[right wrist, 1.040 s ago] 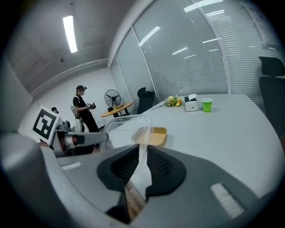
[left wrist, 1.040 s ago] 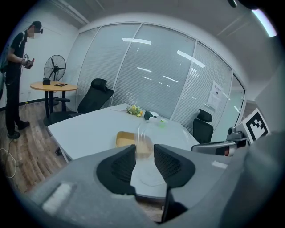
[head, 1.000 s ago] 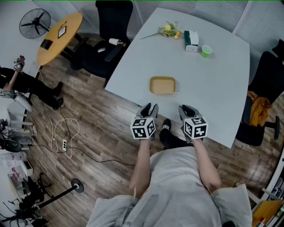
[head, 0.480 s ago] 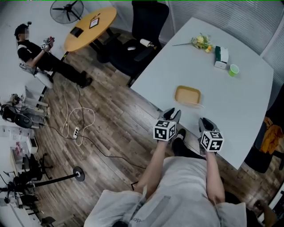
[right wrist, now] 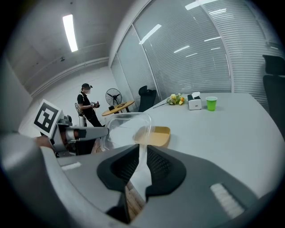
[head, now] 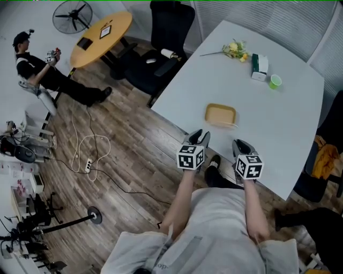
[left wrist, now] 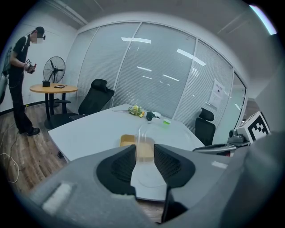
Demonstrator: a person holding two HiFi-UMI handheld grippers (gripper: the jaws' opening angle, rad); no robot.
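Observation:
A clear plastic container (right wrist: 122, 127) hangs between my two grippers, just off the near edge of the white table (head: 278, 128). My left gripper (left wrist: 144, 153) is shut on one rim of the clear container (left wrist: 144, 144). The opposite rim is pinched by my shut right gripper (right wrist: 142, 153). In the head view the left gripper (head: 197, 137) and right gripper (head: 240, 145) sit side by side, and the container barely shows there. A shallow yellow tray (head: 220, 114) lies on the table just beyond the jaws.
At the table's far end are a bunch of flowers (head: 234, 50), a small white and green box (head: 259, 66) and a green cup (head: 275, 81). Black office chairs (head: 166, 32) stand around. A person (head: 37, 69) stands by a round wooden table (head: 99, 37) and a fan (head: 71, 15). Cables (head: 88, 155) lie on the floor.
Both grippers keep their hold on the clear container and have barely shifted. The head view has swung, so the person at the back left now shows.

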